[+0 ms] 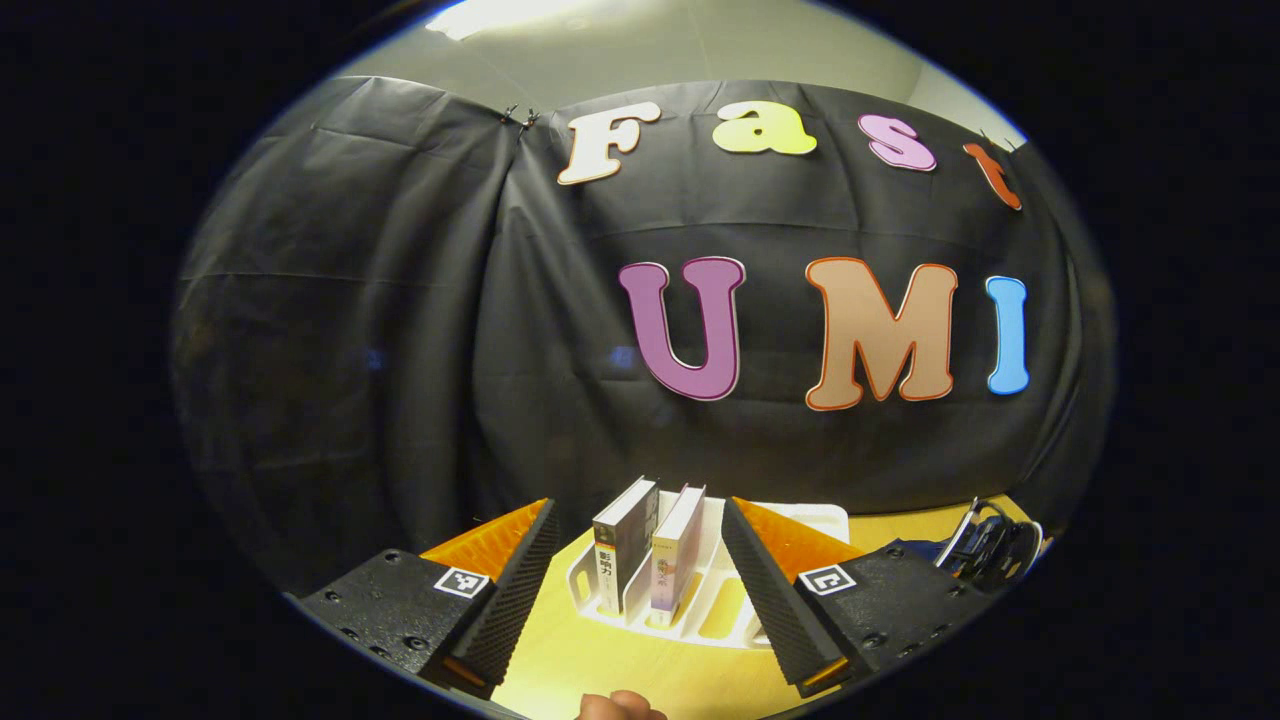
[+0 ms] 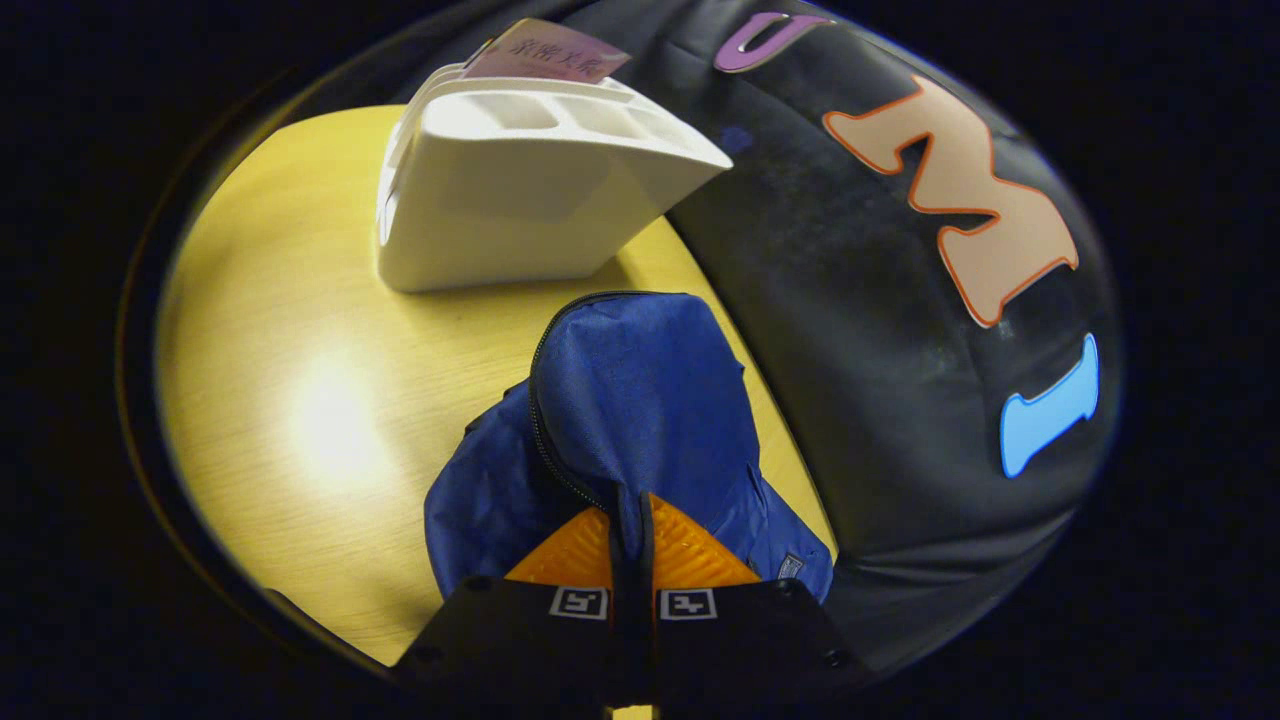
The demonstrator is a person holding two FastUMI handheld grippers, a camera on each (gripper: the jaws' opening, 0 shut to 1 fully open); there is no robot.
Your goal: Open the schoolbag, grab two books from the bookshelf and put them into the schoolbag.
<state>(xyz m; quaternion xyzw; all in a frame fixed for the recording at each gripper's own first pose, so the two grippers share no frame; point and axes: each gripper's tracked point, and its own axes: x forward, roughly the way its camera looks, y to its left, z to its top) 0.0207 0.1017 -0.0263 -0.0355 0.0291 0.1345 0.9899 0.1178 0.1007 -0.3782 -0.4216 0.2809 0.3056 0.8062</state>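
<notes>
Here, two books (image 1: 650, 545) upright in bookshelf (image 1: 725, 610); left gripper (image 1: 640, 590) jaws spread, right gripper (image 2: 630, 545) pinching schoolbag (image 2: 640, 400).

Schoolbag (image 1: 985, 548) cut off at edge; book (image 2: 545, 52) mostly hidden behind bookshelf (image 2: 520, 180)

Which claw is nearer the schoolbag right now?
Right. The right claw is shut on the blue schoolbag fabric. The left claw is open, facing the books in the white bookshelf, with the bag off to its side.
</notes>
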